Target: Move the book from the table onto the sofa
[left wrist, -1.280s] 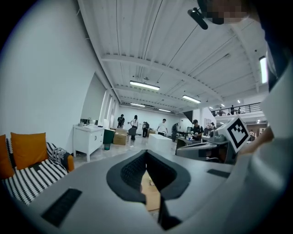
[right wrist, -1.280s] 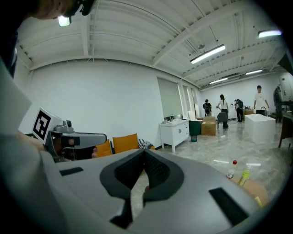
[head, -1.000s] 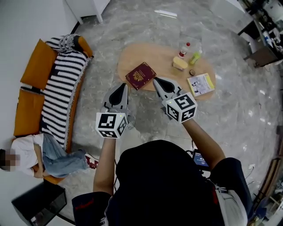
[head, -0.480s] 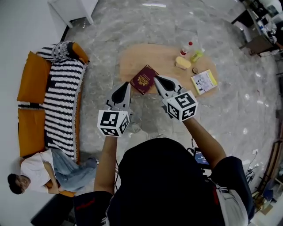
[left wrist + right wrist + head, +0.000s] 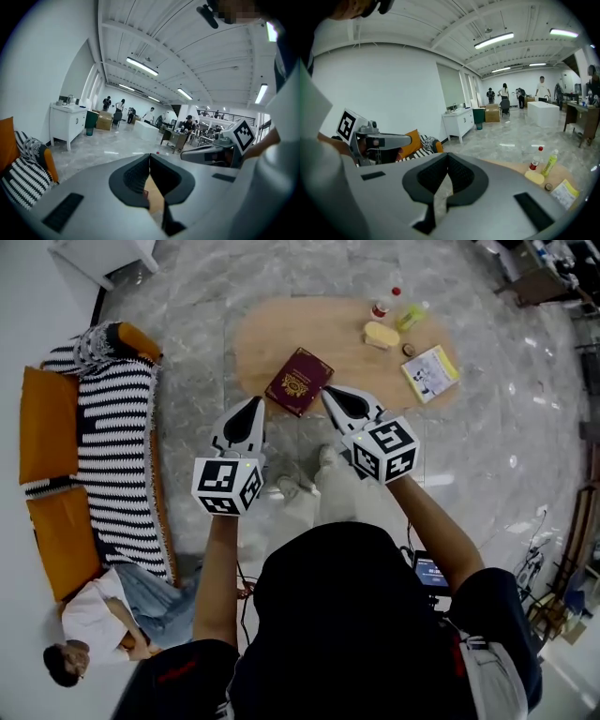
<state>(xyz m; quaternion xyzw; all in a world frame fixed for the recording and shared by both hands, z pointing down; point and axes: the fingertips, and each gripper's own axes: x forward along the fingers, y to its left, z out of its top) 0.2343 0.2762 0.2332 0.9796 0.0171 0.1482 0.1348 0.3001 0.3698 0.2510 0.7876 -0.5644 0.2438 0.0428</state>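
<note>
two tongs: left tongs [image 5: 253, 407], right tongs [image 5: 330, 395], both pressed together, empty, hovering near table [image 5: 272, 329] edge. one book [image 5: 299, 381] lying flat there, just beyond tips. judging: spreading jaws first, pinching opposite edges, lifting level toward sofa [image 5: 49, 423].

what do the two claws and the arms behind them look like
Both the left claw and right claw are light grey tapered shells with black ribbed pads, each carrying a white cube of black square markers. The person wears a black top.
</note>
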